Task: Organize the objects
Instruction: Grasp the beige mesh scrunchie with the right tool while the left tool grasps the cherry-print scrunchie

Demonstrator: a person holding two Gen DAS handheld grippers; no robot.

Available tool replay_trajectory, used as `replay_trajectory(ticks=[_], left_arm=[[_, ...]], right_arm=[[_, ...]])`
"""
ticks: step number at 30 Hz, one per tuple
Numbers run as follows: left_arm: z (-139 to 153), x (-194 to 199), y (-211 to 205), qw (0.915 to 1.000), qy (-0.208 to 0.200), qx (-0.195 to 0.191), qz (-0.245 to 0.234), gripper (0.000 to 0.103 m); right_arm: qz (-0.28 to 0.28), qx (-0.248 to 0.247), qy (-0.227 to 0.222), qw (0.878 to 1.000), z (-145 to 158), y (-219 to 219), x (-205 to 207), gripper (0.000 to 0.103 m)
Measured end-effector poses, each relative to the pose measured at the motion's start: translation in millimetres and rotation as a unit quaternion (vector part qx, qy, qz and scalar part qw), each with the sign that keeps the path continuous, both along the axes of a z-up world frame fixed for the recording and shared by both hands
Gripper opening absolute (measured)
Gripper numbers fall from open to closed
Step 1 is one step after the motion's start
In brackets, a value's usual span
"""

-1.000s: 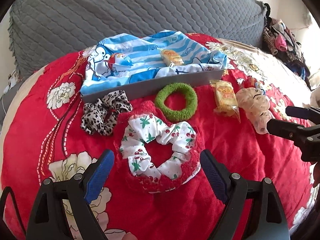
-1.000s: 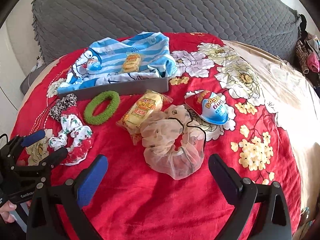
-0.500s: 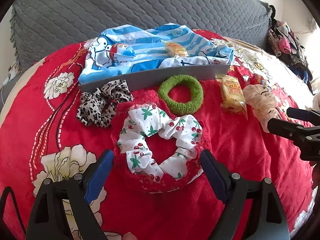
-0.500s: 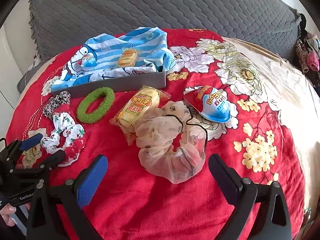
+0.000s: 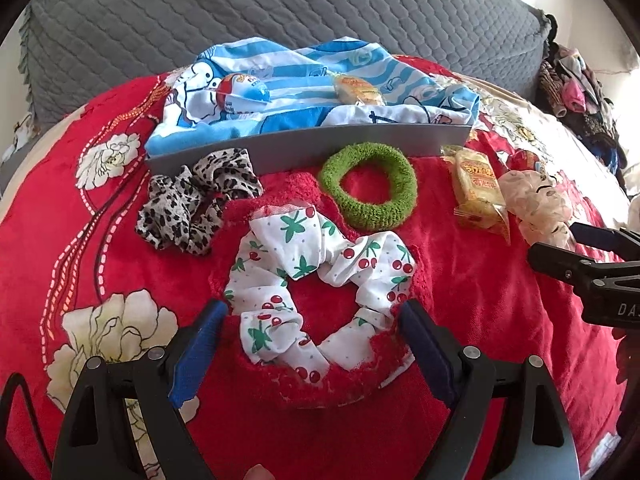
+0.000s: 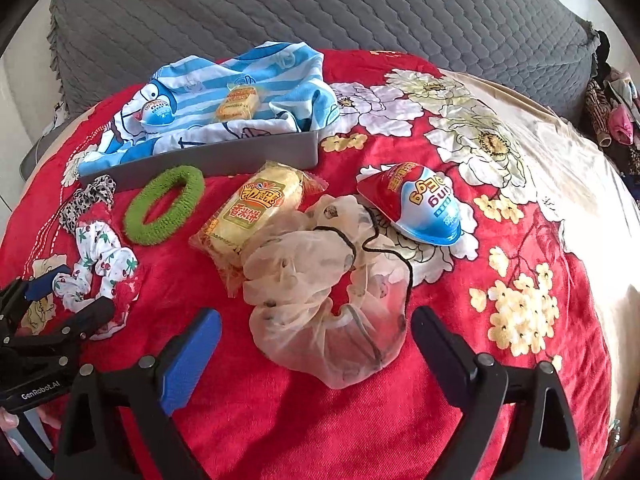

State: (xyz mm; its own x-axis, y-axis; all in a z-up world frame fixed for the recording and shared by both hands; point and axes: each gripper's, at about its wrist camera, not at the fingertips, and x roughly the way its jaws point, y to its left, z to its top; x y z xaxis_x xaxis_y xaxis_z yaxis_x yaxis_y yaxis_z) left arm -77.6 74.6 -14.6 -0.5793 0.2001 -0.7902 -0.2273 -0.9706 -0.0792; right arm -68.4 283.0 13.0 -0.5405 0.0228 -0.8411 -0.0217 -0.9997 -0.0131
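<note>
Bedspread: a red plush blanket (image 6: 320, 420) with large white and cream flowers covers the bed.
Far side: a cream, shiny part of the cover (image 6: 568, 168) lies to the right, washed out by strong light.
Head of the bed: a grey quilted cushion (image 5: 280, 12) runs across the whole width.
Corner: a pile of mixed clothes (image 5: 580, 92) sits at the far right.
Wall: a pale wall (image 5: 588, 4) shows above the clothes.
Light: bright daylight from the right.

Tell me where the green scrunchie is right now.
The green scrunchie lies on the red blanket just in front of the grey tray, between the leopard scrunchie and the yellow snack packet.
</note>
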Motion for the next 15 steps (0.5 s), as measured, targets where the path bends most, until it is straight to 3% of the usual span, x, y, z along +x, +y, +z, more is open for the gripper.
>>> replay_trajectory(ticks=[3,15], left_arm=[[-4.1,-2.1,0.5,1.0000,-0.002,0.000,0.001,0.088],[-10.7,-4.7,2.2,1.0000,0.005,0.004,-0.007,0.088]], right_arm=[[-0.001,0.000,-0.002,1.000,-2.9,0.6,-1.7,0.094],[-0.009,-0.020,-0.023,0.999,-15.8,10.2,-10.7,0.065]])
